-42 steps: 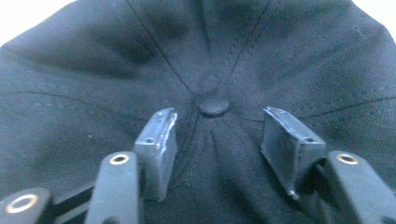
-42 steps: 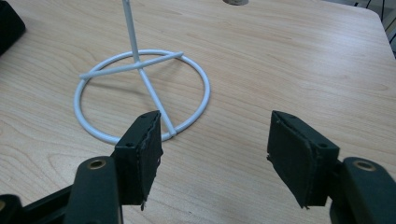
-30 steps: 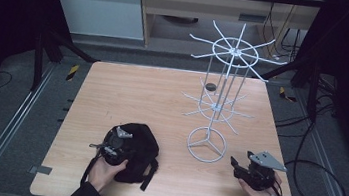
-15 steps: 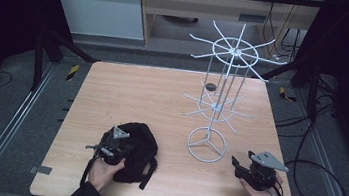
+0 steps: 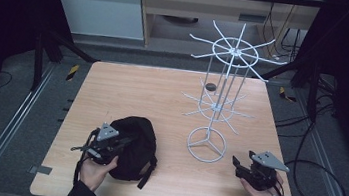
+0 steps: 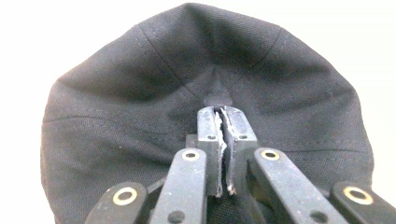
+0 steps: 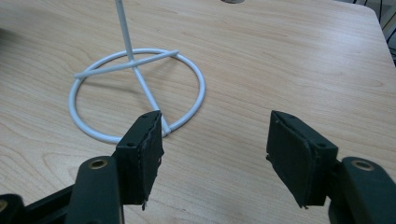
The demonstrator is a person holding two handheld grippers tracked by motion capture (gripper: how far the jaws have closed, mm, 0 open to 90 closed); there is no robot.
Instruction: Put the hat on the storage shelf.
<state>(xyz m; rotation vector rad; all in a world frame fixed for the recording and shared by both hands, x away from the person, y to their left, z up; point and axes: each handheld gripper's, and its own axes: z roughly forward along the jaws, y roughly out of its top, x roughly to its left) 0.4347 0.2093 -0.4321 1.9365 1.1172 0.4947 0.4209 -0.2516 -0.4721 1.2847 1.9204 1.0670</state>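
Observation:
A black cap [image 5: 139, 141] lies on the wooden table [image 5: 137, 93] at the front left. My left gripper [image 5: 125, 142] rests on top of it, and in the left gripper view the jaws of the left gripper [image 6: 223, 112] are pressed together at the button on the cap's [image 6: 140, 93] crown, where the fabric puckers. A white wire display rack [image 5: 206, 143] stands right of centre. My right gripper [image 5: 236, 163] is held low at the front right. There the right gripper [image 7: 215, 135] is open with nothing between its jaws, facing the rack's ring base [image 7: 135, 88].
A small dark round object [image 5: 210, 87] lies on the table behind the rack. The rack's wire arms spread out at two heights above the table. Dark frame posts and cables stand around the table's edges.
My left gripper has shifted slightly on the cap. The right gripper and the rack have stayed put.

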